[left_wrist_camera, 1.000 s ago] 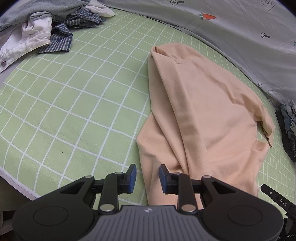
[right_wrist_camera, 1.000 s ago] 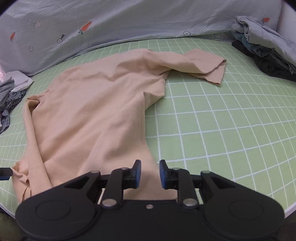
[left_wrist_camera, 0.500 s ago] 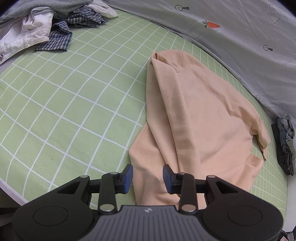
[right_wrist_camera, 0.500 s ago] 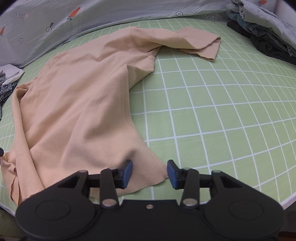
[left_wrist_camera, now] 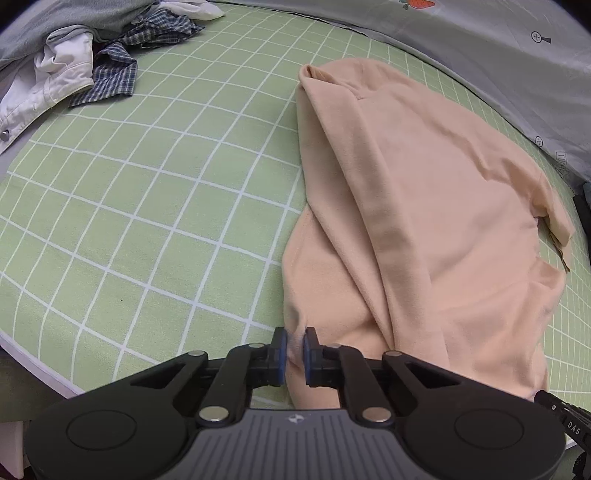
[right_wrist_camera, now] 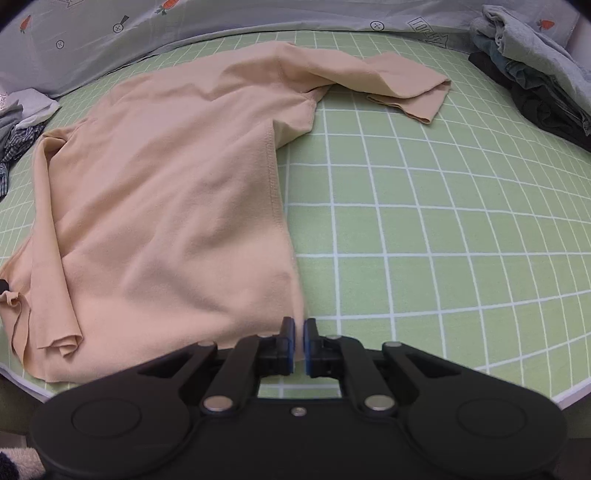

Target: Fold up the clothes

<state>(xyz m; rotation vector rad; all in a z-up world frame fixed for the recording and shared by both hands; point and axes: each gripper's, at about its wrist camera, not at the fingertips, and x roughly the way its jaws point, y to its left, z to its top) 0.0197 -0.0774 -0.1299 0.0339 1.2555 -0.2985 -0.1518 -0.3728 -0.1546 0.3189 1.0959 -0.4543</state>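
Note:
A peach long-sleeved shirt [left_wrist_camera: 417, 206] lies rumpled on the green checked sheet [left_wrist_camera: 147, 192], its left side folded over the body. My left gripper [left_wrist_camera: 294, 345] is shut on the shirt's near left hem corner. In the right wrist view the shirt [right_wrist_camera: 177, 192] spreads to the left, one sleeve [right_wrist_camera: 402, 86] stretched out at the far right. My right gripper [right_wrist_camera: 299, 341] is shut on the shirt's near right hem corner, at the bed's front edge.
A heap of white, plaid and grey clothes [left_wrist_camera: 88, 62] lies at the far left. A pile of dark and grey clothes [right_wrist_camera: 535, 77] sits at the far right. A grey carrot-print quilt [right_wrist_camera: 184, 26] runs along the back.
Both grippers were open above the hem half a second ago. Both have moved down to the hem corners and closed on the fabric.

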